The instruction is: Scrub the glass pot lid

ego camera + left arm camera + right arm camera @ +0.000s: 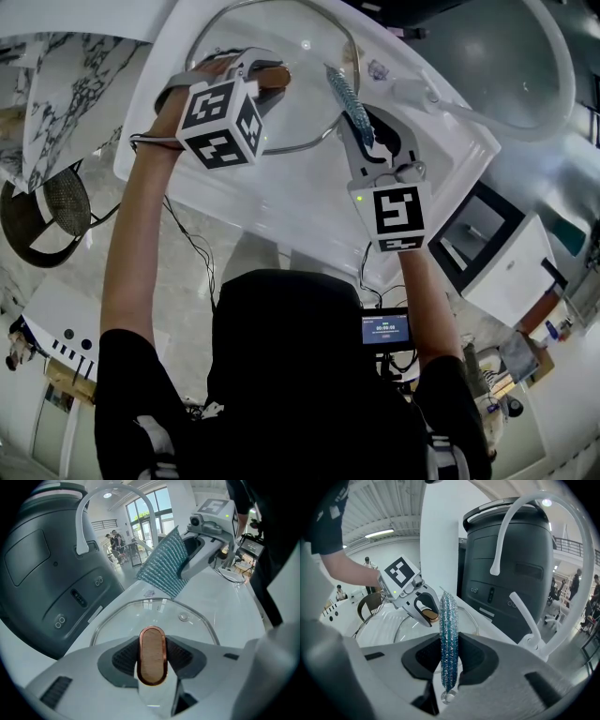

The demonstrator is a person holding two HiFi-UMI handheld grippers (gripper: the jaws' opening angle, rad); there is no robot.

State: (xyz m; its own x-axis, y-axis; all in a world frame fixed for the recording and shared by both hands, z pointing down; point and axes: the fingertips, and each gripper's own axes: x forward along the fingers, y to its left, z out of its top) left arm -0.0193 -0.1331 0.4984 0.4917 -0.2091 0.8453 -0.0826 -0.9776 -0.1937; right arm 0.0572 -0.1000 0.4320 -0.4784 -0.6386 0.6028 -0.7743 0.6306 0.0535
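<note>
From the left gripper view, the left claw (152, 660) is seen clamped on the wooden knob (152, 651) of the glass pot lid (194, 623). The lid sits in the white sink (281, 202). At the lid's right rim, the right claw (449, 663) pinches a blue scrubber (449, 620) edge-on. Both forearms (131, 244) stretch forward toward the lid.

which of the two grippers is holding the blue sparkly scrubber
The right gripper, its jaws shut on the blue sparkly scrubber. The left gripper instead clamps the wooden knob of the glass pot lid.
</note>
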